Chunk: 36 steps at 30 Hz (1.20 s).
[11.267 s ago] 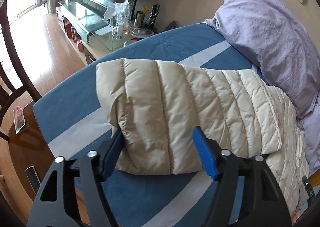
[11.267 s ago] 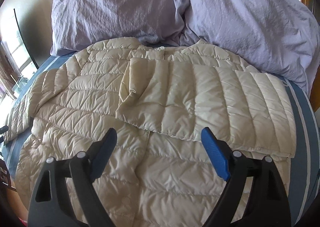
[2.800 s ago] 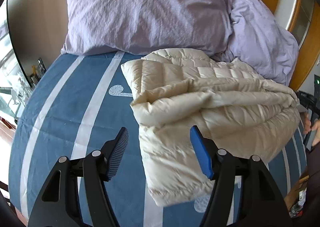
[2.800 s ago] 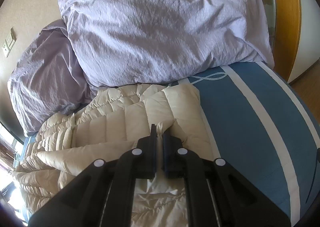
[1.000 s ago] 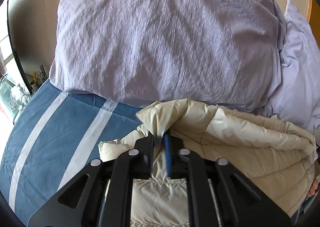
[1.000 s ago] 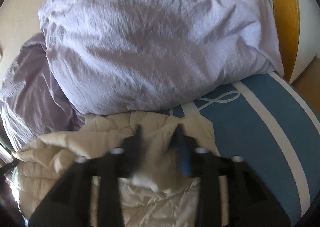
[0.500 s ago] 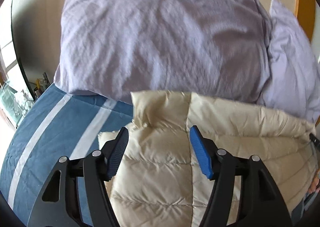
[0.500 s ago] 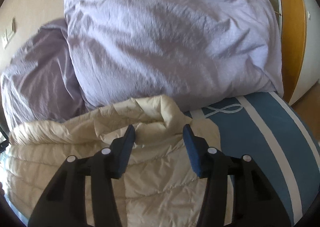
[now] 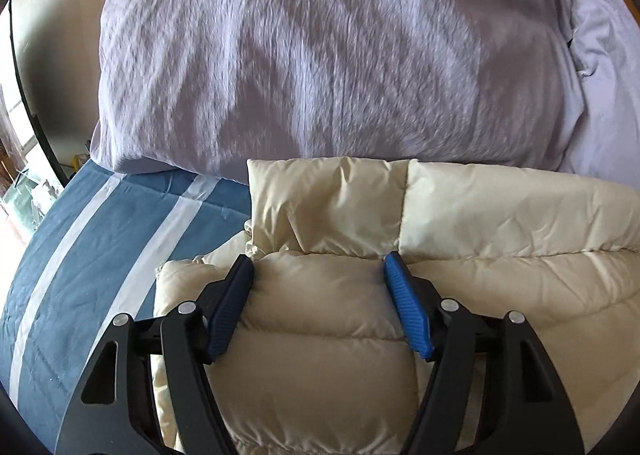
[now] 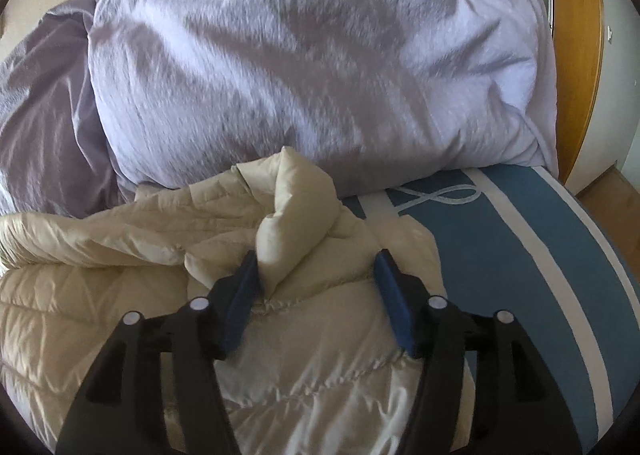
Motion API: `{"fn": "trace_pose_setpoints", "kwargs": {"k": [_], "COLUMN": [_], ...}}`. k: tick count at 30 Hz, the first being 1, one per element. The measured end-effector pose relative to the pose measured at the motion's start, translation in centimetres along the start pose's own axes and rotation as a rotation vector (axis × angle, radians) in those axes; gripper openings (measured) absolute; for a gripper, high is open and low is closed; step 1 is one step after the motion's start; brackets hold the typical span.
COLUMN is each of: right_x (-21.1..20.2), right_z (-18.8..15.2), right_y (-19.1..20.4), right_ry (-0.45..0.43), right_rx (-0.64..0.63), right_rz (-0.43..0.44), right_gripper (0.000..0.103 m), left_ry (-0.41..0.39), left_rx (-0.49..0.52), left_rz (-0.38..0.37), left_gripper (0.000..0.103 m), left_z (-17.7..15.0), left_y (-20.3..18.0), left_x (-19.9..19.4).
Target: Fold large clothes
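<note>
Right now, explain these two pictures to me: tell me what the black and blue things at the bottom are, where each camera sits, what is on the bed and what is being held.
There is no robot: a person holds a two-finger grasping tool in each hand, with a fisheye camera on each looking along its fingers. One picture comes from the left tool, the other from the right tool. On the blue striped bedsheet lies a folded cream down jacket, pushed up near the lilac pillows. Both tools have just been opening; their blue pads stand apart over the jacket, so nothing is held.
</note>
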State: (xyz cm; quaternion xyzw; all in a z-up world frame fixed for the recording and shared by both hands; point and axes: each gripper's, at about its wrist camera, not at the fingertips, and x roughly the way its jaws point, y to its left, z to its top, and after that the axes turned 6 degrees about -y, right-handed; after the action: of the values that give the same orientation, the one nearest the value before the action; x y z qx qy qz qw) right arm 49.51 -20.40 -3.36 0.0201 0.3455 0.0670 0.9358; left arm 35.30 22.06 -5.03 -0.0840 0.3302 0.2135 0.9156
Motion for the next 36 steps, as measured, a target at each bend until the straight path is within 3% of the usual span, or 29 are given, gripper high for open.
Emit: {"fn": "trace_pose_setpoints", "kwargs": {"k": [8,24,31,36], "right_x": [1.8,3.5,0.2,-1.8], "right_z": [0.0,-0.3,-0.3,-0.1], "right_y": [-0.3,-0.6,-2.4,-0.9], "right_ry": [0.08,0.133,-0.002,-0.048], "right_rx": [0.019,0.012,0.095,0.0], "right_rz": [-0.002,-0.019,0.081,0.145], "right_gripper": [0.074,0.079,0.075,0.059], "left_ry": [0.047,0.119,0.119,0.119], "left_rx": [-0.001,0.006,0.006,0.007], "left_rz": [0.021,0.02,0.021,0.023], "left_gripper": [0.077,0.085,0.085,0.085], "left_z": [0.0,0.4,0.3,0.4], "left_y": [0.1,0.8,0.6,0.2], "left_x": [2.3,7.0,6.8,6.7]}}
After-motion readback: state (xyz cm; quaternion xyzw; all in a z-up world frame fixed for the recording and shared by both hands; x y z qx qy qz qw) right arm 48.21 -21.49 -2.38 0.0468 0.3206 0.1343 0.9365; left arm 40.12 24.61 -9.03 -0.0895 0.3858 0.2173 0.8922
